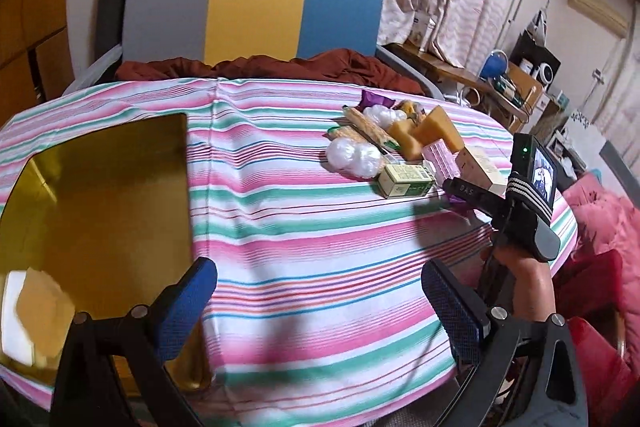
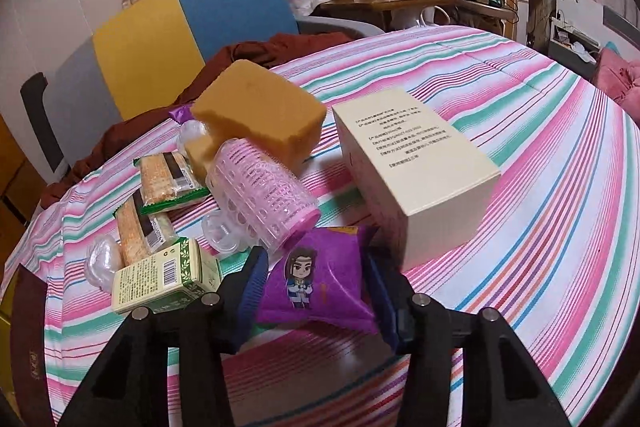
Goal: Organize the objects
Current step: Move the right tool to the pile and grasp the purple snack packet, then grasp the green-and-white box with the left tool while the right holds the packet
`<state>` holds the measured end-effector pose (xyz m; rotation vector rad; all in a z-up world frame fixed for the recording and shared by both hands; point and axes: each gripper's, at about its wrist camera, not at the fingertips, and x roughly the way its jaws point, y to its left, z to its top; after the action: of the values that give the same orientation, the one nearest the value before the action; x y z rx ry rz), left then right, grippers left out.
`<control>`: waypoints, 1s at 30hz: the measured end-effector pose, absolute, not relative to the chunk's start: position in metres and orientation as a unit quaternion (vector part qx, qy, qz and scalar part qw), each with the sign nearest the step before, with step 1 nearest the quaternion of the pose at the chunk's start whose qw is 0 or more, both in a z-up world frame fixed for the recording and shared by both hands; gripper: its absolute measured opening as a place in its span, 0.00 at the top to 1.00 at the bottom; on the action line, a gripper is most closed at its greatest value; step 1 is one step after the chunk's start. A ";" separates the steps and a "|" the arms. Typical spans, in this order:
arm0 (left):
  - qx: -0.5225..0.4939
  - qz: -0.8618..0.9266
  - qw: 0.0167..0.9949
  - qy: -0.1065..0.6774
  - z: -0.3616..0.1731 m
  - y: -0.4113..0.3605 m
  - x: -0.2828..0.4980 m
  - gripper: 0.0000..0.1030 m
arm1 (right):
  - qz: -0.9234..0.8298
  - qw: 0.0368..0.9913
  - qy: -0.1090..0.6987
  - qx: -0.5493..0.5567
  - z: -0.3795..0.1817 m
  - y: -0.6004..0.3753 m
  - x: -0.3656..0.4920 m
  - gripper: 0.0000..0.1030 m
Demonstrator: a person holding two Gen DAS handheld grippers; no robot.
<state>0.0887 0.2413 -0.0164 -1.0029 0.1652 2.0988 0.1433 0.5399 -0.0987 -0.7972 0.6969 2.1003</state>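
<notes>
My right gripper (image 2: 316,267) is shut on a purple snack packet (image 2: 316,279) with a cartoon figure, held just above the striped cloth. Around it lie a pink hair roller (image 2: 264,195), a yellow sponge (image 2: 260,107), a cream box (image 2: 412,163), a green box (image 2: 164,279) and cracker packets (image 2: 168,179). My left gripper (image 1: 320,299) is open and empty over the cloth, right of a gold tray (image 1: 100,207). In the left wrist view the pile (image 1: 400,143) lies far right, with the right gripper (image 1: 460,191) beside it.
The table (image 1: 300,227) carries a pink, green and white striped cloth. A grey, yellow and blue chair (image 1: 252,7) with brown cloth stands behind it. A cluttered wooden shelf (image 2: 420,3) and curtains are at the back. Red fabric (image 1: 600,227) lies at right.
</notes>
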 end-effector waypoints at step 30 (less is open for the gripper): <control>-0.451 0.684 0.566 0.092 -0.067 0.446 0.056 0.03 | 0.839 0.383 0.325 -0.211 -0.105 0.530 0.201 0.53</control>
<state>0.0556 0.4459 -0.0668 -1.0600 0.2156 1.6071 0.2012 0.5298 -0.1052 -0.5373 0.8278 2.1383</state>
